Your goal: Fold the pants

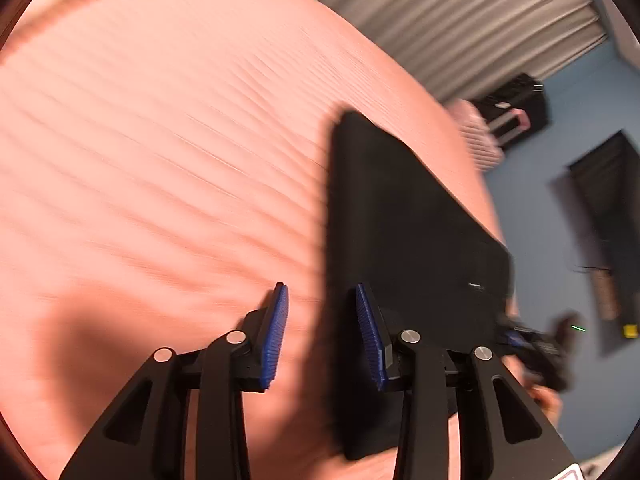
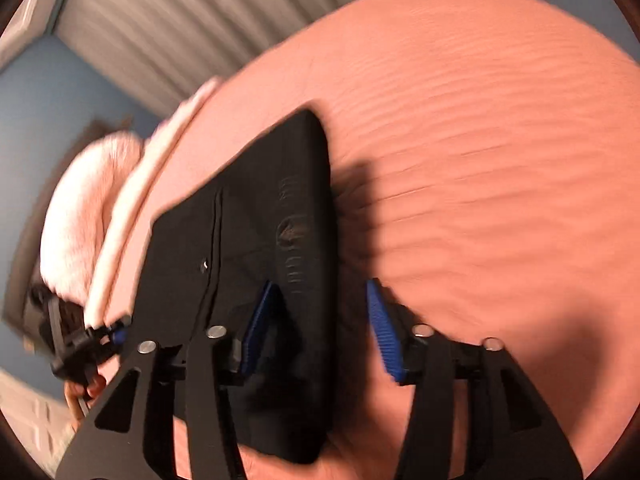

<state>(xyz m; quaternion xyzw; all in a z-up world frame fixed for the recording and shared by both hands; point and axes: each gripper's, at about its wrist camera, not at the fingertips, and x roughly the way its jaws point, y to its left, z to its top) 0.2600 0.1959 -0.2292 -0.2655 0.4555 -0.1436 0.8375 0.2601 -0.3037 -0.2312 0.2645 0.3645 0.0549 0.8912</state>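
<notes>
The black pants [image 1: 404, 232] lie folded into a neat slab on the pink bed [image 1: 160, 140], so both the left claw [image 1: 322, 336] and right claw [image 2: 320, 328] hang part-open above it, gripping nothing.

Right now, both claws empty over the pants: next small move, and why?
Probably back both claws off. The black fabric pants lie as a flat folded rectangle on the pink ribbed bedspread; the left claw and right claw stand open with nothing between the pads, so the fold looks finished.
</notes>
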